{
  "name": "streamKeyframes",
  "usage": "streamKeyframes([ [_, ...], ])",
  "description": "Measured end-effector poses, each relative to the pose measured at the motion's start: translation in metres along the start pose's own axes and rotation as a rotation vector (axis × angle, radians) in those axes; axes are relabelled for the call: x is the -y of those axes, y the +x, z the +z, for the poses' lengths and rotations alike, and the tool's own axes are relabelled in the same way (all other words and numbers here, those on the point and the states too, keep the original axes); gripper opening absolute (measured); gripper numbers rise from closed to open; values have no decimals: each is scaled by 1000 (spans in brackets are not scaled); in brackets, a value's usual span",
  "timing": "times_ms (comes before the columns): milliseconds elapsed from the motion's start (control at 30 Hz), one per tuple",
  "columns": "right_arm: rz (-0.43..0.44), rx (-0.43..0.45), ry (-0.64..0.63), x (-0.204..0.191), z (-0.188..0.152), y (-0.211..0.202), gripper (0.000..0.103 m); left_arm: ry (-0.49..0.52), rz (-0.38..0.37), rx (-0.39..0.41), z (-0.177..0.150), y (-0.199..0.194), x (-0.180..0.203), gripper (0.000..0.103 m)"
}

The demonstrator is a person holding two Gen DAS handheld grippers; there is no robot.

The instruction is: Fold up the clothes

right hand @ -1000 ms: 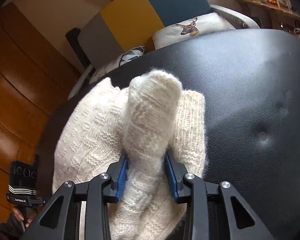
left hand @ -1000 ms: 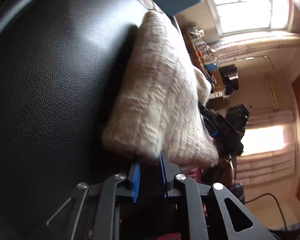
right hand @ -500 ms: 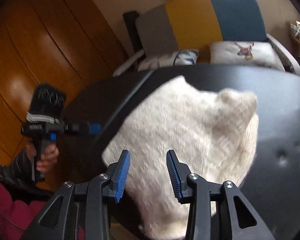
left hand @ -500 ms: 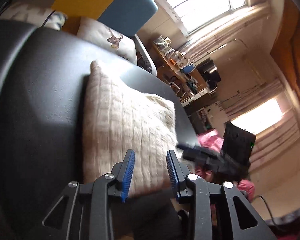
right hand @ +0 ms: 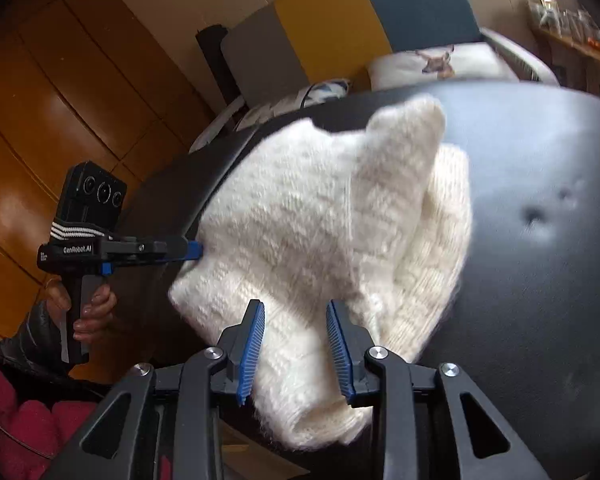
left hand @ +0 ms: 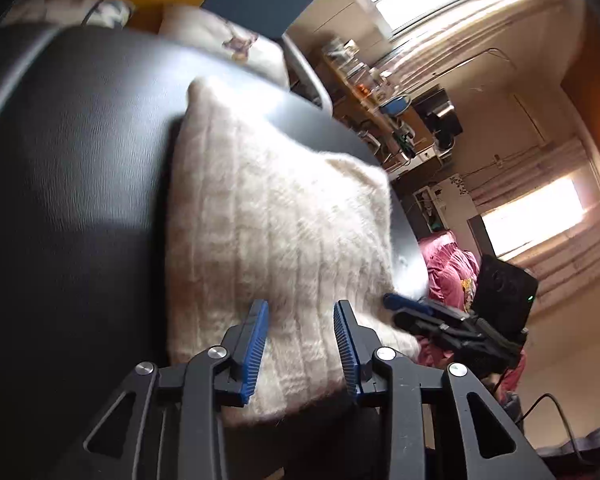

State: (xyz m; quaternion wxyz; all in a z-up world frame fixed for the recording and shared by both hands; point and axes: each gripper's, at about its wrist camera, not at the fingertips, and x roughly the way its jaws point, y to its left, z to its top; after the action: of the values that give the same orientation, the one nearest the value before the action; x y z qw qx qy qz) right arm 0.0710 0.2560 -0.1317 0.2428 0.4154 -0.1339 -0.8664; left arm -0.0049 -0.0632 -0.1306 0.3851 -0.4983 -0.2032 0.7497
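lying folded on the black leather surface (left hand: 80,184), near its edge: white knit sweater (left hand: 276,248), one corner sticking up on top. left gripper (left hand: 300,344) spread wide over its near edge, pinching nothing. right gripper (right hand: 295,346) likewise parted, blue pads (right hand: 254,344) either side of the knit, not closed on it.
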Motion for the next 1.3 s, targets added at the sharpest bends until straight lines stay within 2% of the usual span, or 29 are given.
streamKeyframes([
  [67, -45, 59, -7, 1, 18, 1, 38, 25, -11, 35, 13, 4, 6, 43],
  [167, -107, 111, 3, 8, 46, 17, 40, 54, 15, 76, 36, 15, 12, 45],
  [267, -160, 77, 27, 21, 62, 49, 40, 76, 35, 96, 53, 31, 16, 45],
  [333, -269, -11, 40, 34, 60, 64, 39, 87, 73, 87, 50, 41, 15, 45],
  [367, -284, -16, 43, 42, 53, 69, 38, 90, 73, 78, 45, 47, 13, 45],
  [433, -283, 41, 33, 49, 39, 64, 38, 106, 79, 69, 31, 56, 11, 45],
  [533, -301, 70, 31, 53, 29, 58, 38, 153, 98, 75, 17, 63, 19, 45],
  [600, -295, 75, 28, 55, 30, 57, 38, 170, 118, 79, 17, 66, 24, 45],
  [700, -277, 60, 31, 56, 34, 54, 38, 138, 105, 86, 26, 59, 25, 46],
  [767, -264, 25, 50, 57, 41, 50, 39, 156, 112, 110, 33, 48, 29, 47],
  [900, -320, -42, 95, 51, 65, 36, 40, 196, 143, 160, 62, 35, 30, 53],
  [933, -322, -24, 99, 45, 72, 31, 40, 198, 146, 164, 72, 36, 29, 53],
  [1000, -233, 28, 115, 34, 84, 26, 41, 203, 148, 169, 91, 38, 25, 53],
  [1067, -162, 36, 119, 27, 92, 37, 41, 180, 129, 162, 110, 44, 19, 53],
  [1100, -167, 19, 107, 25, 94, 47, 40, 162, 115, 153, 119, 48, 15, 53],
  [1167, -207, -39, 101, 28, 88, 71, 41, 125, 87, 135, 137, 57, 9, 53],
  [1233, -202, -32, 100, 35, 76, 78, 41, 123, 98, 113, 147, 69, 5, 53],
  [1300, -177, -9, 108, 42, 67, 78, 41, 118, 141, 98, 150, 79, 1, 52],
])
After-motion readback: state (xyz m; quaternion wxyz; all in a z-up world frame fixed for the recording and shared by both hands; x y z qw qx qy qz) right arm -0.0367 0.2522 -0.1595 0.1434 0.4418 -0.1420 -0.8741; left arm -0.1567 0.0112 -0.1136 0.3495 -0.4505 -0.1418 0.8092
